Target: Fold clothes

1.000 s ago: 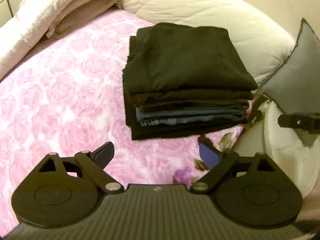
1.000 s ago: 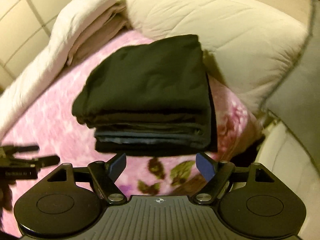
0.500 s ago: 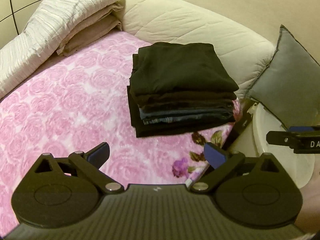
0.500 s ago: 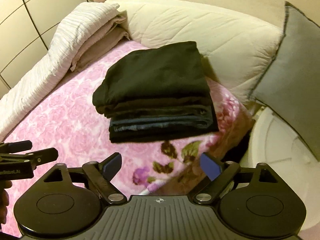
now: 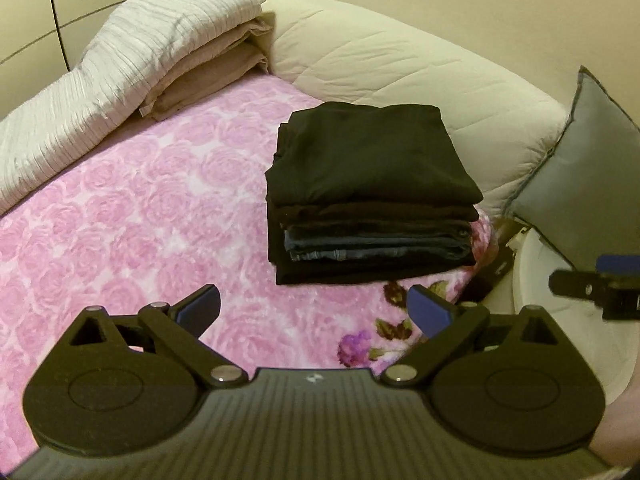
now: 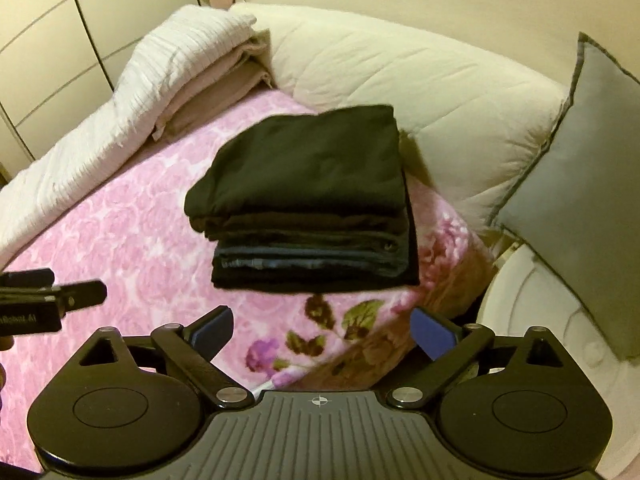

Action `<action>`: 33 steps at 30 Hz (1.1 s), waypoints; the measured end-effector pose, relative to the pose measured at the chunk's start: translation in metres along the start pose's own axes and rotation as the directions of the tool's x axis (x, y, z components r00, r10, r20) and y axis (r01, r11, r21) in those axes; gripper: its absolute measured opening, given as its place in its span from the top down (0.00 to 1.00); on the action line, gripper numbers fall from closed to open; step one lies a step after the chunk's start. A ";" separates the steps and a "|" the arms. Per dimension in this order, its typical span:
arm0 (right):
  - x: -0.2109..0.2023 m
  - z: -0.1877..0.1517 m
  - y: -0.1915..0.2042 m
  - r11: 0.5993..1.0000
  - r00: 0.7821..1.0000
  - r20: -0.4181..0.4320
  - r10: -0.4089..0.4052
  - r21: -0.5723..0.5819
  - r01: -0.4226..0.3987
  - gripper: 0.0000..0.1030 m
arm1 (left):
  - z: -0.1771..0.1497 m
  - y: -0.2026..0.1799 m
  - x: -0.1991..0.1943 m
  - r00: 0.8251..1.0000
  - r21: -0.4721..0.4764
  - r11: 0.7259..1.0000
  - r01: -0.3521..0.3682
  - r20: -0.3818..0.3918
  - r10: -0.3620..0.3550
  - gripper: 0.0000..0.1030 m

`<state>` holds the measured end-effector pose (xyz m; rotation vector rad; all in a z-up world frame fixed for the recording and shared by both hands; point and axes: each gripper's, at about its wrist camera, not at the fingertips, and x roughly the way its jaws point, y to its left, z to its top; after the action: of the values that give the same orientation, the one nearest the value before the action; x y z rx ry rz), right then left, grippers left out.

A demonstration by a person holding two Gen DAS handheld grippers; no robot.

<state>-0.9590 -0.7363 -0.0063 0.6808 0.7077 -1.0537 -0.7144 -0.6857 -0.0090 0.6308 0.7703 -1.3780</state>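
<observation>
The stack of folded clothes sits on the pink rose blanket, at about twelve o'clock from both cameras and near the blanket's right-hand edge. A black garment lies squared on top, with dark layers and a pair of blue jeans under it, all edges roughly in line. The left gripper hangs above the blanket short of the stack, its jaws wide apart and holding nothing. The right gripper does likewise, jaws wide and empty (its tip shows at three o'clock in the left camera's view). Neither touches the cloth.

Judging from this, the folding looks finished or nearly so: no loose garment shows anywhere on the blanket. Whether more clothes wait outside the views cannot be told.

At ten o'clock a white ribbed quilt and beige bedding lie folded; behind the stack is a cream duvet, and at two o'clock a grey cushion.
</observation>
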 end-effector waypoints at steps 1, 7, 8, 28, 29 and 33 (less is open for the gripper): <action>0.001 -0.001 -0.005 1.000 1.000 -0.005 0.005 0.005 -0.005 0.05 | -0.002 -0.004 0.000 1.000 -0.001 1.000 -0.006 -0.005 0.006 0.06; 0.010 -0.010 -0.025 0.999 0.999 -0.028 0.037 0.017 -0.037 0.05 | -0.018 -0.020 -0.003 0.999 -0.008 0.999 -0.043 -0.017 0.043 0.06; 0.011 -0.012 -0.028 0.999 0.999 -0.033 0.043 0.019 -0.042 0.05 | -0.019 -0.021 -0.003 0.999 -0.012 0.999 -0.050 -0.019 0.049 0.06; -0.007 -0.022 -0.036 0.999 0.998 -0.021 0.053 0.003 -0.053 0.05 | -0.024 -0.039 -0.007 0.996 0.039 0.995 -0.090 -0.015 0.091 0.05; -0.007 -0.022 -0.036 0.999 0.998 -0.021 0.052 0.003 -0.052 0.05 | -0.024 -0.040 -0.006 0.996 0.040 0.995 -0.088 -0.017 0.089 0.05; -0.007 -0.021 -0.034 0.999 0.999 -0.019 0.050 -0.003 -0.050 0.05 | -0.022 -0.041 -0.004 0.996 0.044 0.996 -0.080 -0.023 0.081 0.05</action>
<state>-0.9968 -0.7273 -0.0188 0.7031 0.7055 -1.0010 -0.7576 -0.6706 -0.0178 0.7062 0.7291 -1.3181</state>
